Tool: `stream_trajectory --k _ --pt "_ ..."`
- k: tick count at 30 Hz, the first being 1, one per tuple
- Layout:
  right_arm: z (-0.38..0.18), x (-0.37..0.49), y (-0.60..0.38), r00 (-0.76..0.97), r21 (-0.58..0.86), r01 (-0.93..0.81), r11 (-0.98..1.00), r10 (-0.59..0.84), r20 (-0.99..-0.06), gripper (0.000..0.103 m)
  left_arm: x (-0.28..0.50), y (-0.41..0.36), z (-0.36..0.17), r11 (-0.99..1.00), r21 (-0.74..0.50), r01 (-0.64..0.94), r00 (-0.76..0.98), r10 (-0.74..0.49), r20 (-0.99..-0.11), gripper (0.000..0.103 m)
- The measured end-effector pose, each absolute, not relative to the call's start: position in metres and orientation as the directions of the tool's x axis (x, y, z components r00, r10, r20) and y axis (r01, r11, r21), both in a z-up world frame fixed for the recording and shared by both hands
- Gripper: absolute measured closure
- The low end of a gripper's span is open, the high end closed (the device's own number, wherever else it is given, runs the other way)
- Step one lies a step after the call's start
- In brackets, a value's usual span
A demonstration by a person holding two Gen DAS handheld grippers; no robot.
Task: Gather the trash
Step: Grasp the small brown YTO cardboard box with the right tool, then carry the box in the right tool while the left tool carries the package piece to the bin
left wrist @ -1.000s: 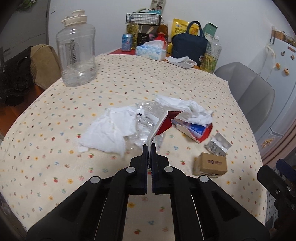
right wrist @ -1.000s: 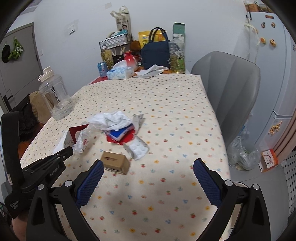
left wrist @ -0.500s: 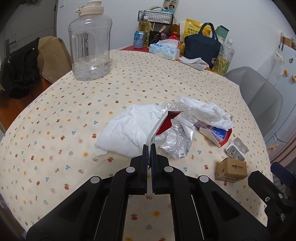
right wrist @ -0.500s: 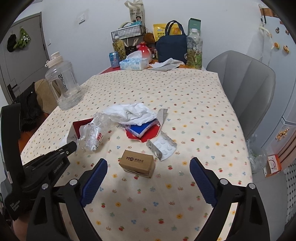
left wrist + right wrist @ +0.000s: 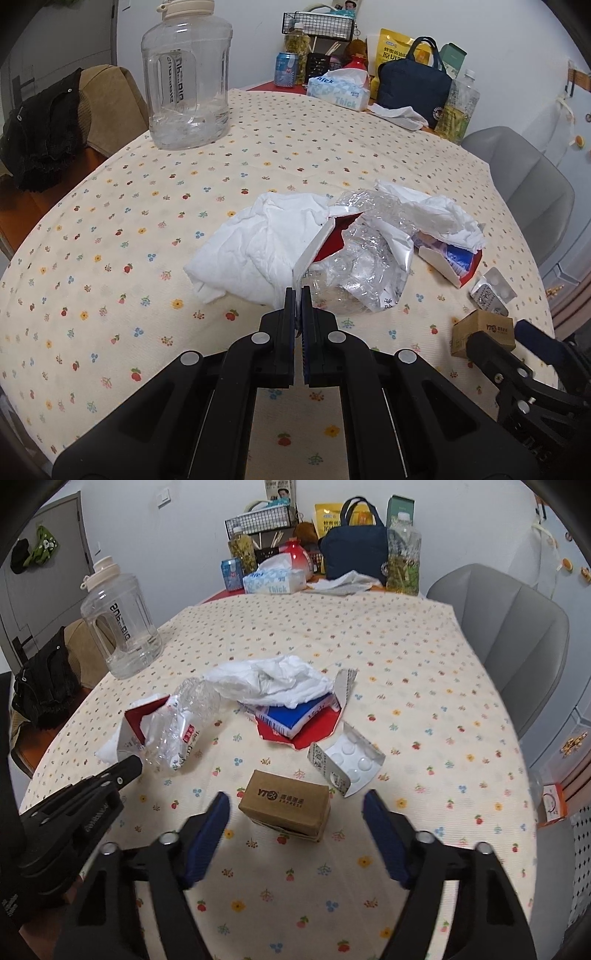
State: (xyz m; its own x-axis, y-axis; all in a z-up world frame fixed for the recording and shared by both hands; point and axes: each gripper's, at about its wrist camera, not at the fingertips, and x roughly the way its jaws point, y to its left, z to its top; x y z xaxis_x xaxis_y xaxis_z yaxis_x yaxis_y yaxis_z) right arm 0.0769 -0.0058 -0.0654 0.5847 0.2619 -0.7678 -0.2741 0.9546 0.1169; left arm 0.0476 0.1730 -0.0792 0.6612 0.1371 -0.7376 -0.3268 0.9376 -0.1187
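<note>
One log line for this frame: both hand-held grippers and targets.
left hand-held gripper: shut on red-and-white carton | right hand-held gripper: open, straddling brown box, not gripped | table: tissue, blister pack uncollected

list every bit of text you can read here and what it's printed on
"YTO EXPRESS", beside unreadable characters: small brown cardboard box.
"Thick": blue tissue box.
Large letters on the clear water jug show mirrored, through the plastic; unreadable.
Chinese characters on the yellow snack bag: too blurred.
Red label on the crumpled plastic bottle: too small.
Print on the blister pack: too small.
</note>
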Motion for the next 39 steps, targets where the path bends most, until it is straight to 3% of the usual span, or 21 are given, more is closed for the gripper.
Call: stream_trajectory --k 2,25,39 --pt "-0.069 0.080 -0.006 0.566 0.142 -0.286 0.948 0.286 -0.773 0.052 0.047 0.173 -0.079 0.938 -0.115 -0.326 0.661 0.139 -0.737 0.099" --pt "-0.027 0.053 -0.064 0.649 0.182 -0.230 0.956 0.290 -0.703 0.052 0.039 0.125 -0.039 0.959 -0.076 -0.272 0.720 0.151 -0.677 0.099" --pt "-0.014 0.037 -0.134 0.704 0.174 -0.116 0.978 0.205 -0.680 0.052 0.053 0.054 -0.032 0.989 -0.054 -0.140 0.737 0.068 -0.672 0.099"
